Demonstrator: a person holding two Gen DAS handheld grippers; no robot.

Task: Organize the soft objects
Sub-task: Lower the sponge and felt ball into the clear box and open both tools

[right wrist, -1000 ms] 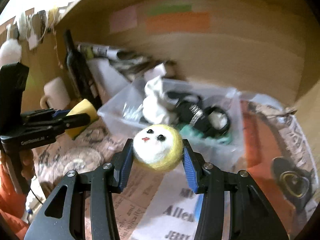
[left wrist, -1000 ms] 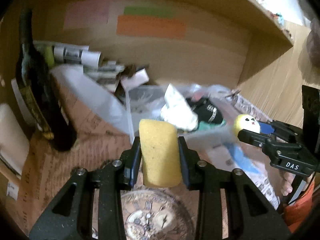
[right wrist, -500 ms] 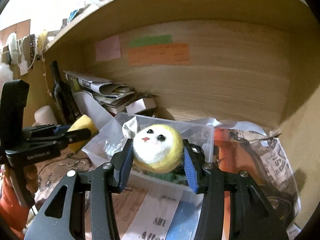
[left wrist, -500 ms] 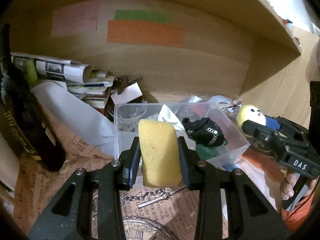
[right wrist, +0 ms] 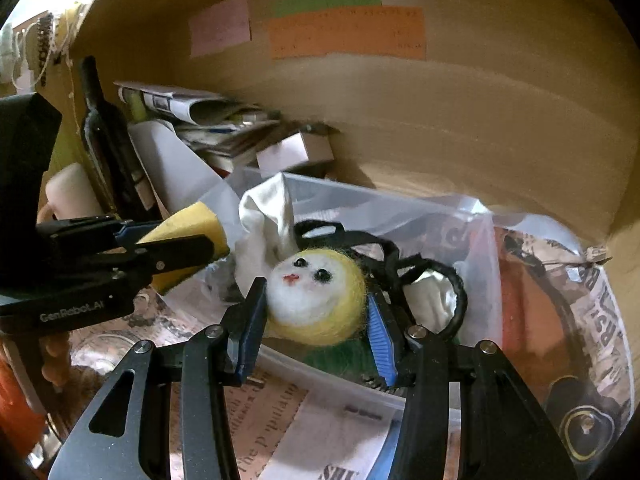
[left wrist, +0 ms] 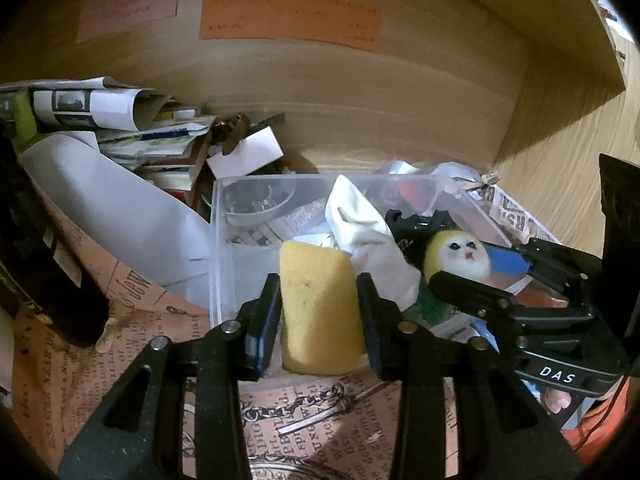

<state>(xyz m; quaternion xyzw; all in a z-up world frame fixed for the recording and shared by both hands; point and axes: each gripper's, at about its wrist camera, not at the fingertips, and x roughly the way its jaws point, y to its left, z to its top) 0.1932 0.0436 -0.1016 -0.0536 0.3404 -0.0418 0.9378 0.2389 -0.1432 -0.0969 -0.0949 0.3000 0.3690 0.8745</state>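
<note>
wrist views close, sharing clear bin [left wrist: 218,240]

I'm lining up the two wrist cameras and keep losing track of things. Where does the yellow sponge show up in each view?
Left wrist: the yellow sponge stands low at centre, clamped upright in the left gripper, in front of the clear bin.
Right wrist: the sponge sits at mid-left, sticking out of that gripper toward the bin.
Shared landmark: the orange note on the back wall.
</note>
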